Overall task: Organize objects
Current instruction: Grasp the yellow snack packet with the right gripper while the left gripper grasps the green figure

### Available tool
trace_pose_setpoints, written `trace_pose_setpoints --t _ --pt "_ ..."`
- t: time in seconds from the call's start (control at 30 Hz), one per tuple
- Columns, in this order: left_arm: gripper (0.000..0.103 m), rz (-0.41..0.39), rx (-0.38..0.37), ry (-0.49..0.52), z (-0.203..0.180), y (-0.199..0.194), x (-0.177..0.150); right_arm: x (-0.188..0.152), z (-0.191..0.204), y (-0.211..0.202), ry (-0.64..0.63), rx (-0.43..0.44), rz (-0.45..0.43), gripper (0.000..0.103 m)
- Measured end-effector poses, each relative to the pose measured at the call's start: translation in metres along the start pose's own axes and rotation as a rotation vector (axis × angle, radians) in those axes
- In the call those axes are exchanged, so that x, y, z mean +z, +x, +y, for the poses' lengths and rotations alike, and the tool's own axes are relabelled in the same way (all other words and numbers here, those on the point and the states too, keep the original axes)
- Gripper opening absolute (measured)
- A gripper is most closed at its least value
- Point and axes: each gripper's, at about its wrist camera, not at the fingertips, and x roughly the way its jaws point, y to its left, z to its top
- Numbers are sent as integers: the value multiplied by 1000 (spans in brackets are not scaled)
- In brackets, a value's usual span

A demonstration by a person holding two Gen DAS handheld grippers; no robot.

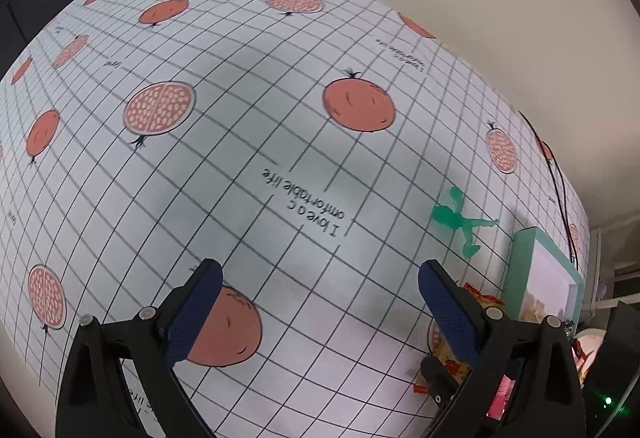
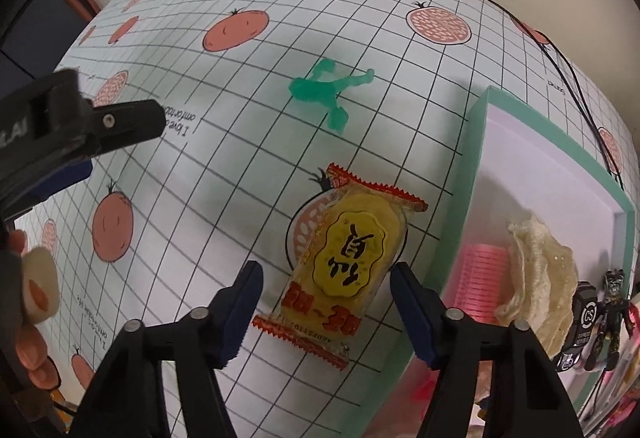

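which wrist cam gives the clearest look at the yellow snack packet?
Right wrist. The yellow snack packet lies whole on the tablecloth, framed between the open right gripper fingers, print readable. Left wrist shows only slivers of it behind its own gripper's right finger.

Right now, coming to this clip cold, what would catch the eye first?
The yellow snack packet with red crimped ends, lying on the pomegranate-print tablecloth between the right gripper's open jaws. Farther off lies a small green toy figure, alone on the cloth. To the right, a mint-green box already holds a pink ridged item and a pale lacy piece.
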Motion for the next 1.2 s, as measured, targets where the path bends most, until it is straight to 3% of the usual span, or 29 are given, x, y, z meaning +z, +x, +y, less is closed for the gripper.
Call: trace_pose_setpoints --t 0.07,0.17,0.9,1.07,1.2 --pt "98 -2 -12 14 -2 0 0 1 -2 1 12 -8 -9 49" --pt "98 -4 -39 30 -5 1 0 2 -4 2 17 -1 -22 43" --pt "98 -6 -186 99 -52 38 13 26 -37 -26 111 -39 -253 40" --pt "95 -20 -185 143 -65 44 16 25 -41 -34 122 -26 -271 40" --pt "84 -17 -193 155 -74 46 20 24 -43 -38 119 -14 -279 40"
